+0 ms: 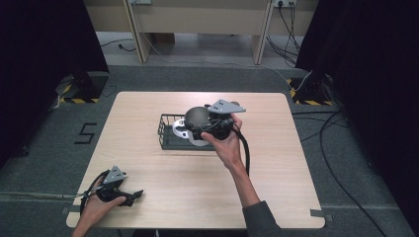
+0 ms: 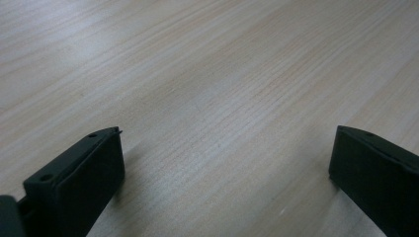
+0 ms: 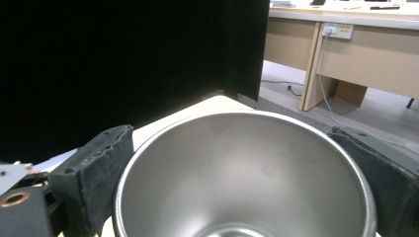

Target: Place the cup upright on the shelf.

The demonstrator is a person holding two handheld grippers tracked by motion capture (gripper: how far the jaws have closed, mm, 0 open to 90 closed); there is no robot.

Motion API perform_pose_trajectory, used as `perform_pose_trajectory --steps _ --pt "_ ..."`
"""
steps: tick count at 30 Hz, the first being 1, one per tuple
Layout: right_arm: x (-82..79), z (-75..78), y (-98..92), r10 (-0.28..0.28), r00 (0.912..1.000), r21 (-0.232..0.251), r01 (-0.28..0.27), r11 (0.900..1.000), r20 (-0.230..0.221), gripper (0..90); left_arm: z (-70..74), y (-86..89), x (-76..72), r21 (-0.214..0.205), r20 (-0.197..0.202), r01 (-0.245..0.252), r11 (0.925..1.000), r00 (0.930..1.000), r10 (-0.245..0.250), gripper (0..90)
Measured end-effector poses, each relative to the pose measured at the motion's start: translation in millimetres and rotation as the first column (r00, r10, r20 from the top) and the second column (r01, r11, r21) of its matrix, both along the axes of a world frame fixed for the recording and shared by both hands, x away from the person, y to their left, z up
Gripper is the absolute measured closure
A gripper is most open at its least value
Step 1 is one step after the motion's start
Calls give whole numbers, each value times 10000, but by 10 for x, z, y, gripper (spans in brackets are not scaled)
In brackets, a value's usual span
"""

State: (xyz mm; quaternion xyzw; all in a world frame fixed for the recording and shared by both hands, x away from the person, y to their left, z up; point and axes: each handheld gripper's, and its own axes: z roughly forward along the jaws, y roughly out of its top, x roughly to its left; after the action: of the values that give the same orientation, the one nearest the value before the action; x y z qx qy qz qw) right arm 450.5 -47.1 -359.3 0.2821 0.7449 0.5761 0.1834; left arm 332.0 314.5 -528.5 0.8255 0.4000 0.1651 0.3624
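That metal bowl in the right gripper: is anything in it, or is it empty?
Empty, as far as shows. The right gripper view looks into the metal bowl, held between the right gripper jaws, and its steel inside is bare; the very bottom is cut off.

The left gripper (image 1: 129,196), near the wooden table's (image 1: 276,187) front left corner, is black, topped by a grey three-cornered plate with small dark holes; a black cable loops from its rear; its two jaws are blocky matte black, one showing two small screw holes on its upper face. The right gripper (image 1: 198,132), over the table's middle, carries the same grey plate and a thick black cable; its pads (image 3: 101,163) look rough and worn at the edges; a brass-coloured ring sits by its jaw base; the right forearm ends in a dark grey sleeve.
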Motion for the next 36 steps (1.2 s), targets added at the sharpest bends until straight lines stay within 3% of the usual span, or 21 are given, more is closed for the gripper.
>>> perform_pose_trajectory --steps 9,19,36 --pt "301 -31 -58 -497 9988 36 497 9988 -47 62 -1 4 -13 -15 2 -34 10000 10000 34 0" --pt "525 -92 -81 -831 9965 -89 831 9965 -8 62 -1 4 -13 -14 7 -37 10000 10000 37 0" --pt "650 -235 -45 -916 9956 -270 911 9955 -183 62 -1 4 -16 -16 7 -40 10000 10000 40 0"
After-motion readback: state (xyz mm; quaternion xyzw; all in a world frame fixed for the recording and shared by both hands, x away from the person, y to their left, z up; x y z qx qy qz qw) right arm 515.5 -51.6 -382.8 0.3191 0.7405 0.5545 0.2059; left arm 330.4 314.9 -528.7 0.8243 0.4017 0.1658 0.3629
